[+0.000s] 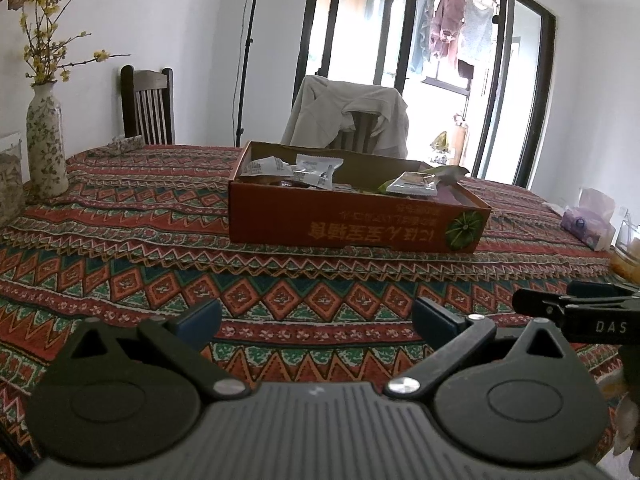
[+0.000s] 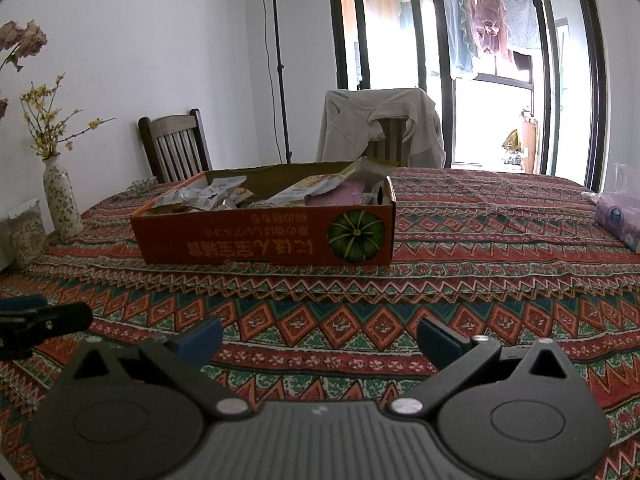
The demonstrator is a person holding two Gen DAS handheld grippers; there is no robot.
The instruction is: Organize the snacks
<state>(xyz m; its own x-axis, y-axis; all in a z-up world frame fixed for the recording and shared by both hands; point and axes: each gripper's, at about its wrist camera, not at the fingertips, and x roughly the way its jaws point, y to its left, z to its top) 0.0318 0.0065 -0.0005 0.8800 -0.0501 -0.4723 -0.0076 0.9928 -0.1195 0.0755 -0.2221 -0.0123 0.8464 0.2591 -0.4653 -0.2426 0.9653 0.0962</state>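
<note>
An orange cardboard box (image 1: 352,220) (image 2: 264,236) with a green pumpkin print stands in the middle of the patterned tablecloth. Several snack packets (image 1: 312,170) (image 2: 224,194) lie inside it, white ones at the left, green and pink ones at the right. My left gripper (image 1: 316,320) hovers open over the near part of the cloth, well short of the box, nothing between its blue pads. My right gripper (image 2: 318,336) is also open and empty, at about the same distance from the box. Each gripper's black tip shows at the edge of the other's view.
A flowered vase (image 1: 46,140) (image 2: 62,200) with yellow twigs stands at the table's left edge beside a jar (image 2: 26,236). A purple tissue pack (image 1: 588,220) (image 2: 620,216) lies at the right edge. Two chairs (image 2: 176,148), one draped with a beige jacket (image 1: 348,116), stand behind the table.
</note>
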